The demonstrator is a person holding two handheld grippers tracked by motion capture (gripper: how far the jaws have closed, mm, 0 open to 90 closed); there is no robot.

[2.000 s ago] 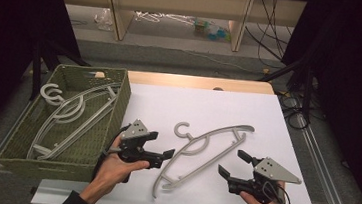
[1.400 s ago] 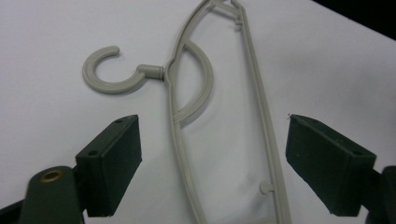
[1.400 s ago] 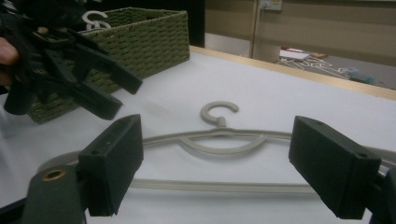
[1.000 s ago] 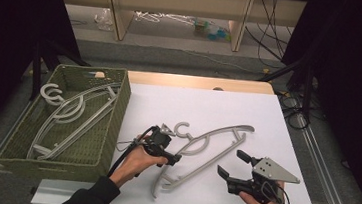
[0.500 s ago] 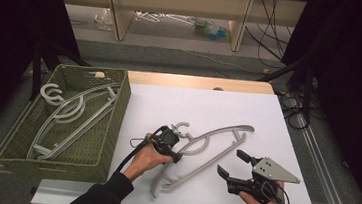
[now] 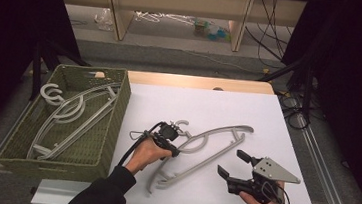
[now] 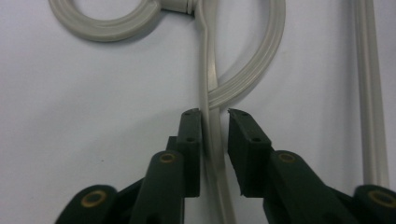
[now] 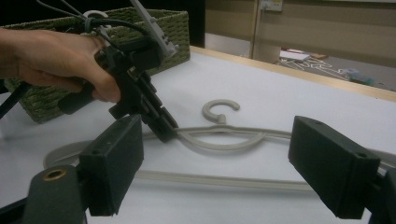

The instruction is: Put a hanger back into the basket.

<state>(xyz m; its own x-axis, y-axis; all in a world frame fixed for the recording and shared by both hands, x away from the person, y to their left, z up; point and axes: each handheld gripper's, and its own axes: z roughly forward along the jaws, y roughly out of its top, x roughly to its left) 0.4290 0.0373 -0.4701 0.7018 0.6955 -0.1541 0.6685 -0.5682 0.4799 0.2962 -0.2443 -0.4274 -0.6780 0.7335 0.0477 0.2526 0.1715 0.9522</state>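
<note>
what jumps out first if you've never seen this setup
The grey hanger lying mid-table on the white sheet, with the left gripper down over its arm, jaws just closing around it. At the left edge sits a green woven basket already holding more hangers; the right gripper waits open nearby.

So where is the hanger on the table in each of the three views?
High view: hanger lies centre, on the white table, its hook under the left gripper.
Left gripper view: its arm runs up between the jaws, hook at top.
Right gripper view: it lies across the middle, hook upward.
Shared landmark: the hook.
</note>
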